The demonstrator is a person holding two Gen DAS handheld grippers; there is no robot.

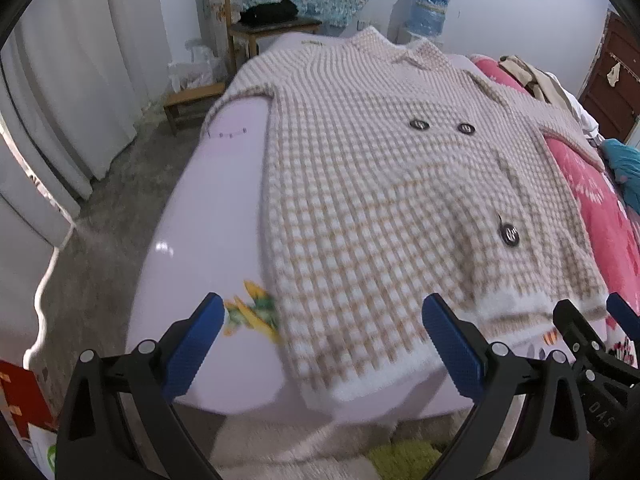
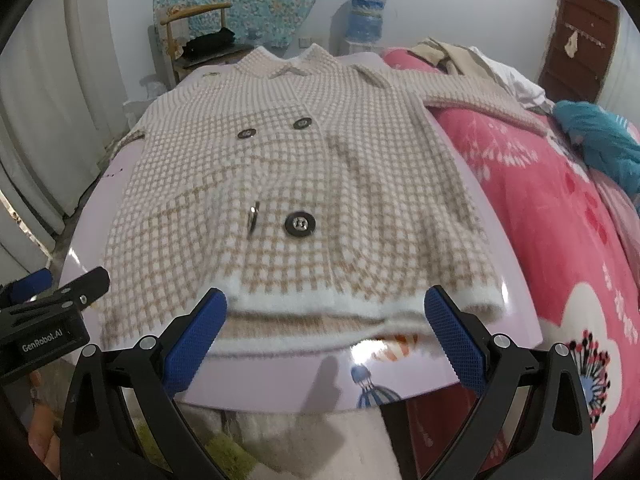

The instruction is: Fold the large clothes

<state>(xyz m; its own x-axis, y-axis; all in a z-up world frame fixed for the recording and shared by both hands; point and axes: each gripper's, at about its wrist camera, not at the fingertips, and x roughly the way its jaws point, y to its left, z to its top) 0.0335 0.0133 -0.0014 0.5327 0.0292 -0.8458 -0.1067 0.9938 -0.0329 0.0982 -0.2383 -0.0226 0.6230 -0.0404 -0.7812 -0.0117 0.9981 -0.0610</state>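
Checked knit coat (image 1: 384, 200) lies flat, front up and buttoned, on a glossy lilac desk (image 1: 216, 216). Collar is at the far end, white hem band at the near end, so its long axis runs straight away from both tongs. Sleeves go out sideways at the far end: one drapes off the left edge of the desk, the other reaches right onto the pink blanket (image 2: 560, 216).

Left tongs (image 1: 324, 344): blue pads wide apart, nothing between them. They hover just short of the near-left hem corner; the left pad is over bare desk, the right pad over the hem band.

Right tongs (image 2: 326, 344): also wide apart, empty. They sit just short of the hem, between its middle and the near-right corner (image 2: 492, 304). The right-wrist view shows the left tongs low at its left edge, so the two are side by side along the hem, each nearest its own corner.

Judgement: nothing folded yet; this reads as the approach to the first grasp. Key relation: hem is directly ahead of both tongs and crosswise to their pointing direction, so each takes its own corner, no crossing. A hem-to-collar fold would run along the long axis, away from the person. Sleeves are far out and would need a reach.

Risk: thick fluffy knit, so a shallow bite could take only the top layer. The desk looks slick, so the coat may slide.
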